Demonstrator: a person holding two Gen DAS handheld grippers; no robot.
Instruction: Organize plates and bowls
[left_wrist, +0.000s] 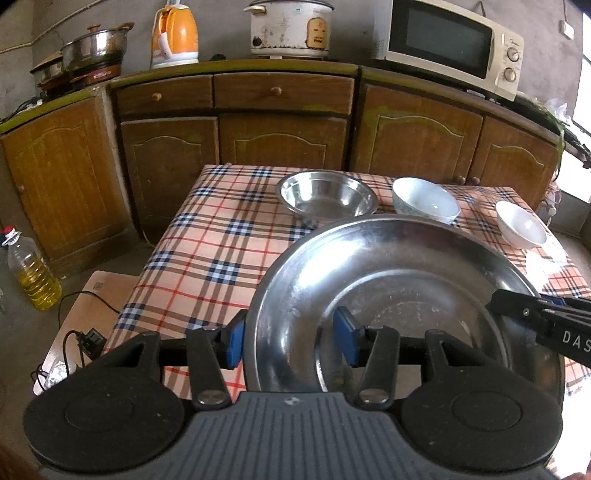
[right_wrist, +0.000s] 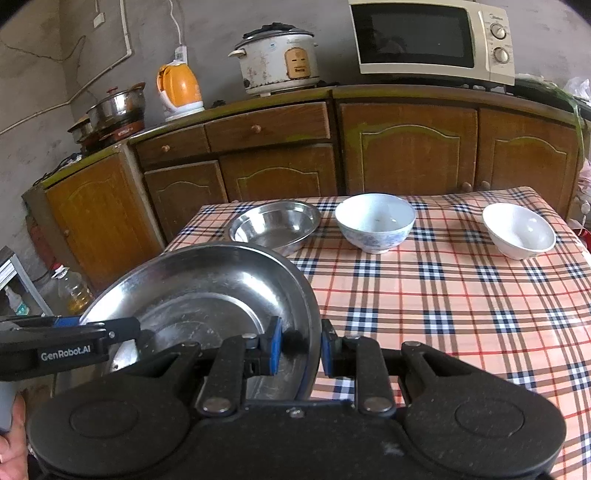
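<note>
A large steel plate (left_wrist: 399, 280) is held tilted above the checked table (left_wrist: 207, 236). My left gripper (left_wrist: 291, 338) straddles its left rim, jaws wide apart, one pad outside and one inside. My right gripper (right_wrist: 299, 345) is shut on the plate's right rim (right_wrist: 310, 317); it also shows in the left wrist view (left_wrist: 532, 314). A smaller steel dish (left_wrist: 327, 194) (right_wrist: 275, 225), a blue-patterned white bowl (left_wrist: 424, 199) (right_wrist: 375, 221) and a plain white bowl (left_wrist: 521, 223) (right_wrist: 519, 230) stand on the table behind.
Wooden cabinets (left_wrist: 280, 133) line the back, with a kettle (left_wrist: 175, 35), rice cooker (left_wrist: 290, 27), microwave (left_wrist: 454, 44) and pots (left_wrist: 92, 51) on top. An oil bottle (left_wrist: 33, 273) and a cable (left_wrist: 81, 332) lie on the floor at left.
</note>
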